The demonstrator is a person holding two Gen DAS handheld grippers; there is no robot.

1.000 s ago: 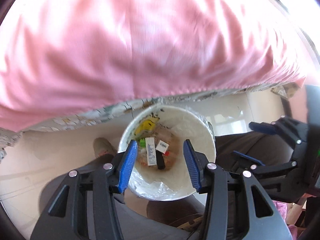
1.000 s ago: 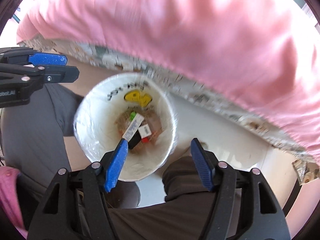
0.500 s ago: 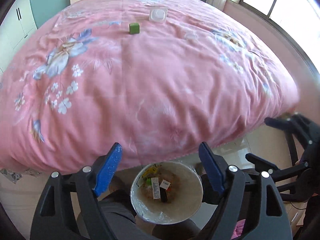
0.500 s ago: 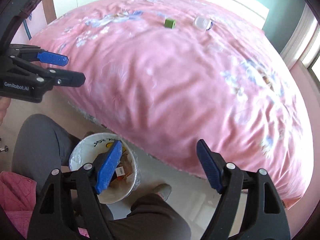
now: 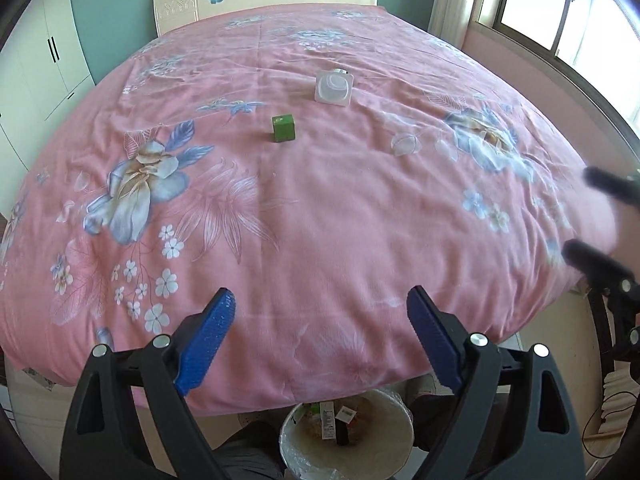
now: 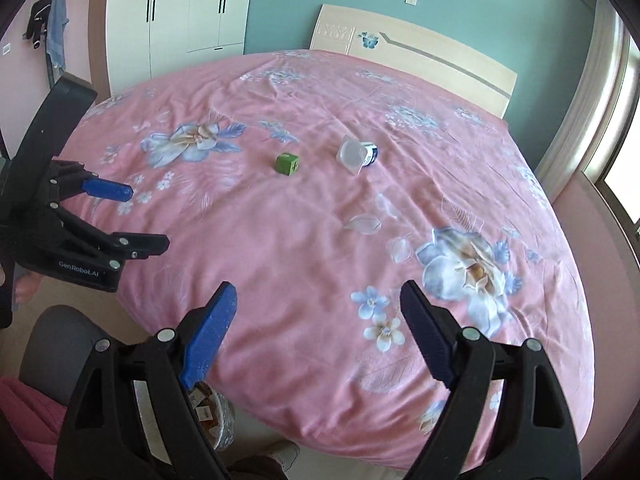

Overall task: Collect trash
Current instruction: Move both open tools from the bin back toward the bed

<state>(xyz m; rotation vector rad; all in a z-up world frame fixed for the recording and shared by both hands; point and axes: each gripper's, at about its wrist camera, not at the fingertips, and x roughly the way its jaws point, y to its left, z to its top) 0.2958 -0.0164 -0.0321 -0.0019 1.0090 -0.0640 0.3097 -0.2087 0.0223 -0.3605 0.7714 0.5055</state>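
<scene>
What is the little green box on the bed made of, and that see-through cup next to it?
The green box looks like printed cardboard: matte faces, sharp folded edges. The cup seems thin clear plastic: cloudy and see-through, with a glossy blue label; it lies tipped on its side.

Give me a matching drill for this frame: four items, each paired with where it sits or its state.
1. green box
2. clear cup
3. trash bin
4. left gripper

A. on the floor at the bed's foot, holding wrappers
B. jaws wide apart, nothing between them
C. lying on its side on the bedspread
D. standing on the bedspread, left of the cup

Pairs: 1-D, 2-C, 3-A, 4-B
</scene>
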